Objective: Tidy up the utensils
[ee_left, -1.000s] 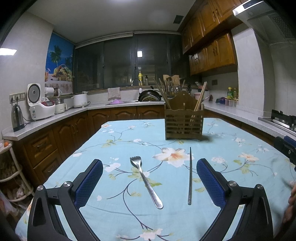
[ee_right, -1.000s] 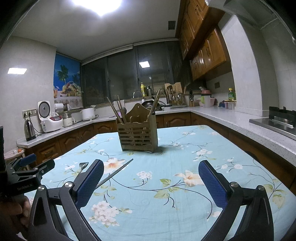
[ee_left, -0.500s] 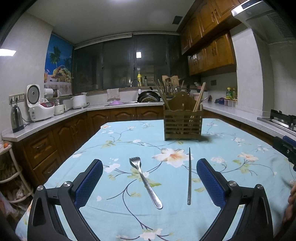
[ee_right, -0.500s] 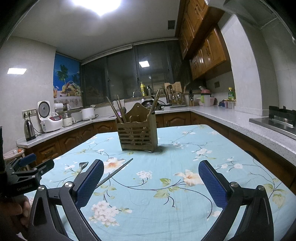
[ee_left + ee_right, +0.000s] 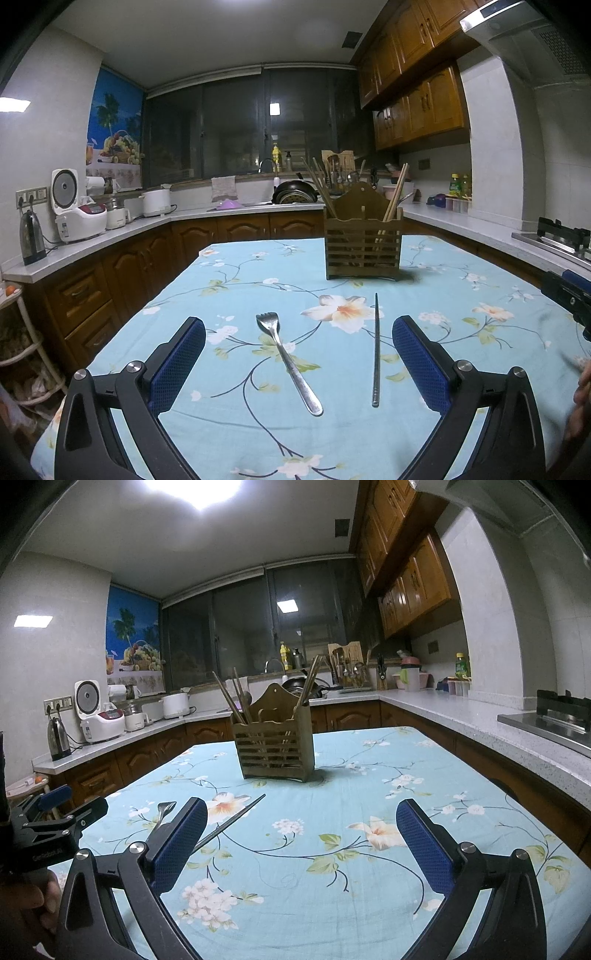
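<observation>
A metal fork [image 5: 287, 360] and a dark metal chopstick [image 5: 376, 349] lie on the floral blue tablecloth [image 5: 258, 280], both between the fingers of my open, empty left gripper [image 5: 298, 363]. A wooden slatted utensil holder [image 5: 363, 242] with wooden chopsticks stands farther back. In the right wrist view the holder [image 5: 276, 747] stands at centre, the chopstick [image 5: 231, 825] and fork [image 5: 162, 812] lie at left, partly hidden by my left finger. My right gripper [image 5: 301, 843] is open and empty over the cloth. The left gripper [image 5: 55, 823] shows at the far left.
Wooden cabinets and a grey counter [image 5: 110, 240] ring the table, with a rice cooker [image 5: 75, 210] and kettle [image 5: 32, 236] on the left. A stove [image 5: 554, 720] sits on the right counter. The table's left edge drops off near a small rack [image 5: 22, 350].
Both views have shifted only slightly; the fork, the chopstick and the holder have not moved. Both grippers stay open.
</observation>
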`<state>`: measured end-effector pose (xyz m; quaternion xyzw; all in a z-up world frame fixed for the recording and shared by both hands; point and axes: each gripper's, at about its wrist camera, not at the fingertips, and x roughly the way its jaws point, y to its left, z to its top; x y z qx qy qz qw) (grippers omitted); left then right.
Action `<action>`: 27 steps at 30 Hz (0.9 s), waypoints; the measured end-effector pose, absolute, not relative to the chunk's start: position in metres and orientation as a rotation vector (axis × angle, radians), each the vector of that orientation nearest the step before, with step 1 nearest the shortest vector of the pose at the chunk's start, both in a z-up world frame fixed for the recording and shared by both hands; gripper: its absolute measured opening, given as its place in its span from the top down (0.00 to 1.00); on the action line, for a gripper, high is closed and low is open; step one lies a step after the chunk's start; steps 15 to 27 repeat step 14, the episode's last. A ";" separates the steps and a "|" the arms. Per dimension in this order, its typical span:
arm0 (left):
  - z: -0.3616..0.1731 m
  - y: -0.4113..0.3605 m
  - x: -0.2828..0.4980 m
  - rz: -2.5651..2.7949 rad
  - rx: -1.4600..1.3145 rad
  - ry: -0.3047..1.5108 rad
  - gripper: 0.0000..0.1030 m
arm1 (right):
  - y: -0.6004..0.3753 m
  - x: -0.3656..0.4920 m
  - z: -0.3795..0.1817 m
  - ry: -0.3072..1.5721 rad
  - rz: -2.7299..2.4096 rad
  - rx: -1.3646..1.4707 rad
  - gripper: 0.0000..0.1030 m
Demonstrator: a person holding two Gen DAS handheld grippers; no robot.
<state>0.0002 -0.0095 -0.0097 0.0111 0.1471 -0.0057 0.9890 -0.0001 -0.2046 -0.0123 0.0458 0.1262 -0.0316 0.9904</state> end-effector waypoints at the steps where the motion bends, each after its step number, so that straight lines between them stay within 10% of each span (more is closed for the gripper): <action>1: -0.010 -0.010 0.000 -0.012 0.023 0.295 0.01 | -0.205 0.000 -0.012 0.253 -0.063 0.092 0.00; 27: -0.010 -0.011 0.001 -0.017 0.022 0.302 0.01 | -0.202 -0.001 -0.017 0.265 -0.067 0.111 0.00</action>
